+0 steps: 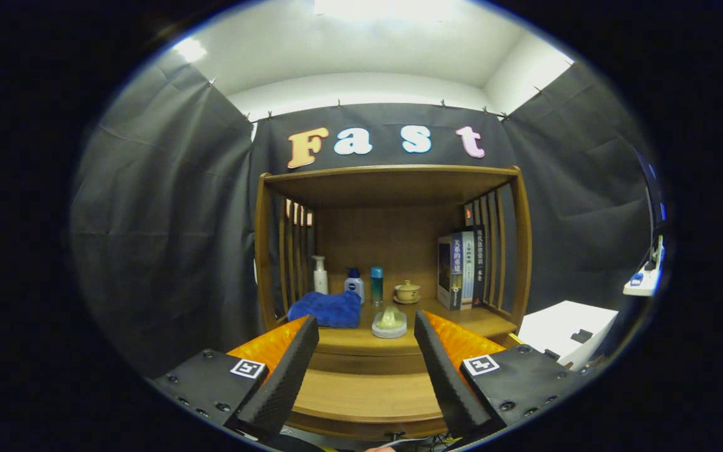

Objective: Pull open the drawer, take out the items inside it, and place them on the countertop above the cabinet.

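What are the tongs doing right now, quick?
Tongs: open, holding nothing, held apart in front of the wooden cabinet, just short of the blue cloth on its countertop.

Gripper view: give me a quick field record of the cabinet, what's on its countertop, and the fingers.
cabinet: wooden, slatted sides, straight ahead
countertop: blue cloth, pump bottle, blue-capped bottle, teal bottle, lidded cup, books, green item on round dish
drawer: front panel below the countertop looks closed; contents hidden
gripper: open, empty
fingers: apart, short of the countertop edge, framing the dish
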`<state>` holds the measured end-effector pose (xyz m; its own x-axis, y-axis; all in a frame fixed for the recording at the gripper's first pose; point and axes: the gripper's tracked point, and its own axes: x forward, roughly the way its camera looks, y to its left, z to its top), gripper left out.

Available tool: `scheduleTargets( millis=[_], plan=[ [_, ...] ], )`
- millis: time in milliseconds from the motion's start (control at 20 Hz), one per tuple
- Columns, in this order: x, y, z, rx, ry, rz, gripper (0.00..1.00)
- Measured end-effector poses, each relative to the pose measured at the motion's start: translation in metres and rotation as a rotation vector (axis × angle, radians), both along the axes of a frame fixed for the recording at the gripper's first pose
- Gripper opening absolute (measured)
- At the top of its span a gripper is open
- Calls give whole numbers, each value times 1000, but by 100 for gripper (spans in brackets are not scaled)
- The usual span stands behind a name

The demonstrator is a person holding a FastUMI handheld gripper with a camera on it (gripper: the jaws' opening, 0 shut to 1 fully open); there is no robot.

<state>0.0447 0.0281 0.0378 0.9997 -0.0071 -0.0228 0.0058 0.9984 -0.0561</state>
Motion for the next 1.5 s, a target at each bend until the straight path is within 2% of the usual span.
scheduleTargets(
  millis=[150,300,700,800,950,1100,1500],
  plan=[
    [-6,-19,-20,25,8,-25,98],
    [-9,-36,-44,-15,6,-63,98],
    [-40,-31,-106,-69,33,-47,98],
    [-41,-38,-130,-51,79,-79,98],
    [-39,-39,-158,-35,133,-85,99],
    [-43,-41,-170,-75,146,-92,99],
    [-43,-44,-187,-78,162,-115,98]
  ],
)
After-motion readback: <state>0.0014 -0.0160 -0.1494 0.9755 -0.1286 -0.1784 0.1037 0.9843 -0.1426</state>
